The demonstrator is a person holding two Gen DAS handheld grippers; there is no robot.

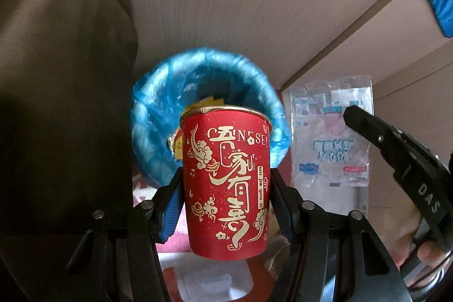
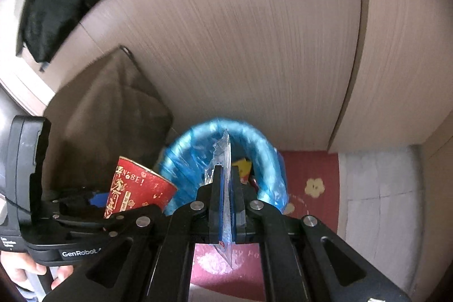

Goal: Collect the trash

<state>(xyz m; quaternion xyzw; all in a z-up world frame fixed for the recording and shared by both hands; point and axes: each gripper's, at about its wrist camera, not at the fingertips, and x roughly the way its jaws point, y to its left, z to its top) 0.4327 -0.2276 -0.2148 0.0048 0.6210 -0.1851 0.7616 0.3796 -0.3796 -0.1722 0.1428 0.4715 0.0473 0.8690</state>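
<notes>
Your left hand-held gripper point(image 1: 226, 205) pinches a red cup point(image 1: 225, 183), your right hand-held gripper point(image 2: 226, 205) a clear wrapper point(image 2: 223, 157); both undropped, bin point(image 1: 158, 115) partly filled.

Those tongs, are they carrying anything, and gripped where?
Left tongs squeeze a red paper cup by its lower sides. Right tongs pinch a clear plastic wrapper flat, near its lower part.

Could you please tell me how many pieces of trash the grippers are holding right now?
2: a red paper cup in the left gripper, and a clear plastic wrapper in the right gripper. Both are near the blue-lined bin.
</notes>
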